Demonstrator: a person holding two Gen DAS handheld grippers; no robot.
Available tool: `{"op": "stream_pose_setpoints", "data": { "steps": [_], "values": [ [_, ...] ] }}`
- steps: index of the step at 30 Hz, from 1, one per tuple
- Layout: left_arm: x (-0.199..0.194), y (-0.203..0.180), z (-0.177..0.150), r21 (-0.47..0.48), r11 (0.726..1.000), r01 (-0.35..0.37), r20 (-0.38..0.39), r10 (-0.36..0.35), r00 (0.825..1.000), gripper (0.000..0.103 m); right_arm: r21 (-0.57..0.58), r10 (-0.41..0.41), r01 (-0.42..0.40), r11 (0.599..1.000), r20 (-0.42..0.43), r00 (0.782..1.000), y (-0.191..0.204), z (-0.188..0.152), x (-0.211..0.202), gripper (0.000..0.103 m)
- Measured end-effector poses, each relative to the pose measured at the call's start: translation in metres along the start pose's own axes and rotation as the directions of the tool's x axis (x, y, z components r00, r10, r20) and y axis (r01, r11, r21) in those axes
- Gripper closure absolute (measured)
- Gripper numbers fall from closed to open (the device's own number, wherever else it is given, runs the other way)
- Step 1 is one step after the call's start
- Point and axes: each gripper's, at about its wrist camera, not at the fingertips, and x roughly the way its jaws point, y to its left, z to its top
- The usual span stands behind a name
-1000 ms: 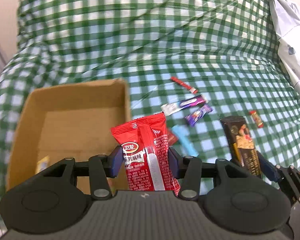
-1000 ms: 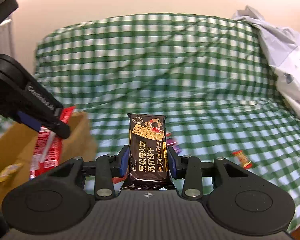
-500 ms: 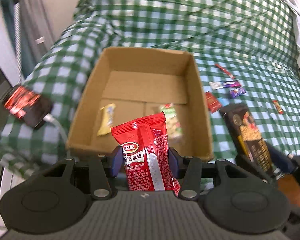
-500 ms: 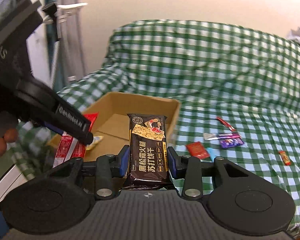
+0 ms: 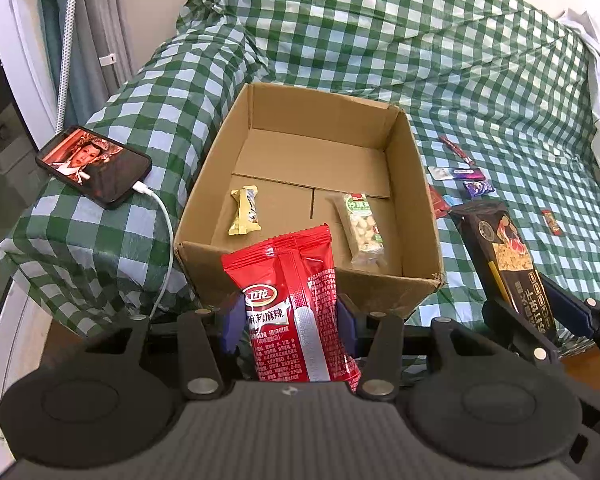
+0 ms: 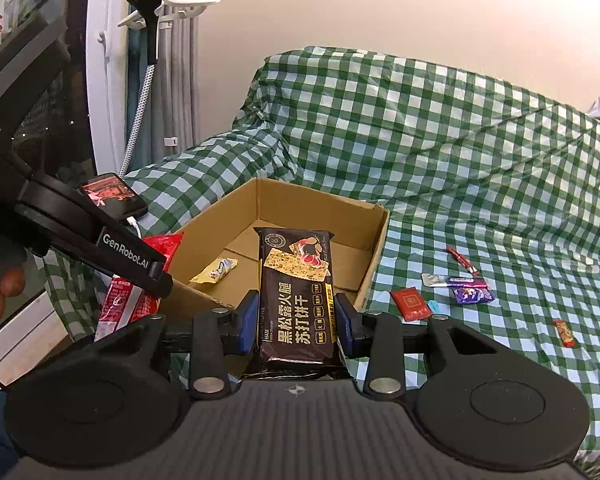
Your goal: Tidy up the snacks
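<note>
I have two packets in hand. My left gripper [image 5: 288, 320] is clamped on the tall red foil snack packet [image 5: 296, 312], which stands upright between the blue pads, just short of the near wall of the open brown cardboard box [image 5: 312, 284]. My right gripper [image 6: 296, 320] is closed on the black cracker packet with gold print [image 6: 296, 292], also upright, with the box beyond it.

Inside the box I count two snacks lying flat on the floor: a pale yellow wrapped candy bar [image 5: 244, 210] on the left and a clear nut bar with a green label [image 5: 362, 230] on the right, well apart.

On the green-and-white checked bedcover [image 5: 500, 92] to the right of the box I count six small loose items: a thin red stick [image 6: 462, 260], a white-and-purple sachet [image 6: 452, 281], a purple wrapped sweet [image 6: 472, 295], a flat red square packet [image 6: 411, 303], a bit of light blue wrapper [image 6: 435, 307] beside it, and a small red-orange candy [image 6: 565, 333] off alone.

A second ago the box sat at the lower left of the left view, half cut off; now it is centred and seen whole, and both grippers have swung across to it.

A black phone [image 5: 94, 166] with its white cable lies on the bed's left corner, near the edge. The box's middle and far half are bare.
</note>
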Motion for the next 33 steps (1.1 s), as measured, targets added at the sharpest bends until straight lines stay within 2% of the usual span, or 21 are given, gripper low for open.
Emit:
{"op": "stream_pose_setpoints", "data": {
  "steps": [12,33],
  "values": [
    [-0.0086,0.0057,-0.0039,-0.027,1.0,0.003,0.02,-0.002,1.0,0.05,-0.016,-0.002,0.002,1.0,0.006,1.0,0.0068,-0.0006,-0.006,0.062],
    [-0.0041,0.0078,-0.0003,-0.036,0.999,-0.006,0.011,0.006,1.0,0.05,-0.009,0.005,-0.005,1.0,-0.007,1.0,0.0102,-0.0062,-0.0003,0.062]
  ]
}}
